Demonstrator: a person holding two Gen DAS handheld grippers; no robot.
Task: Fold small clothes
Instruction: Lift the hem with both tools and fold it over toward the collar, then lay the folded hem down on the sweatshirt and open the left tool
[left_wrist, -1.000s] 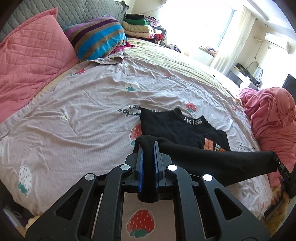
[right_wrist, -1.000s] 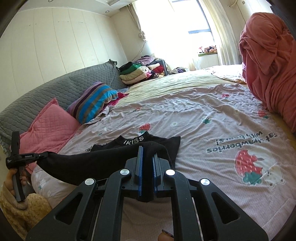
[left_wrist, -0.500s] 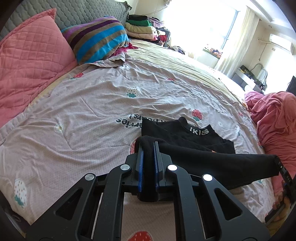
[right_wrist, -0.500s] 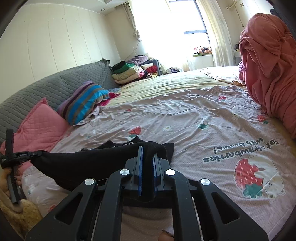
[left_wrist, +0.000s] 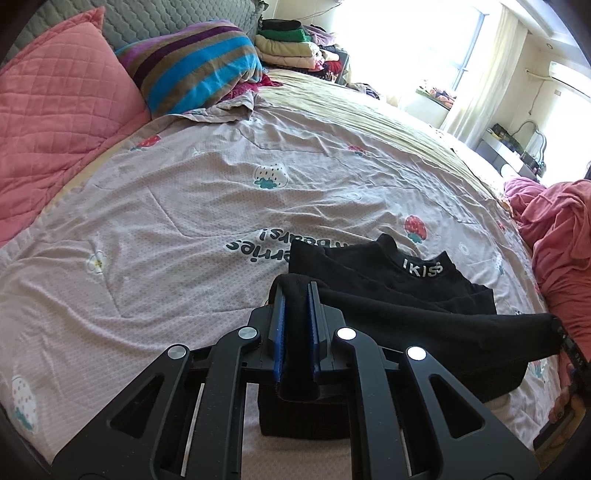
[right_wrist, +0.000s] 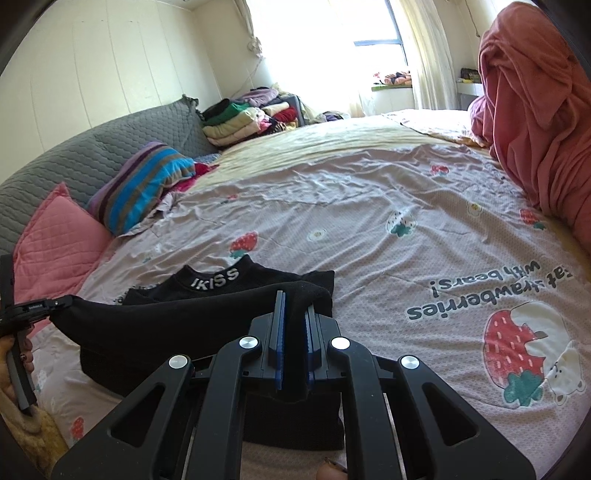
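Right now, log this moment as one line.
left gripper: shut on black top | right gripper: shut on black top | hem lifted above bedspread

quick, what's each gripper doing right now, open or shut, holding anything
left gripper: shut on one end of the black knit top with white collar lettering.
right gripper: shut on the other end of the same top, which is lifted between them.

Right gripper (right_wrist: 293, 302) clamped on one corner of black garment (right_wrist: 177, 325), left gripper (right_wrist: 55, 304) pinching the other corner at far left. Fabric stretched between them above strawberry bedspread (right_wrist: 388, 258). Collar with white letters lying flat on bedspread just behind.
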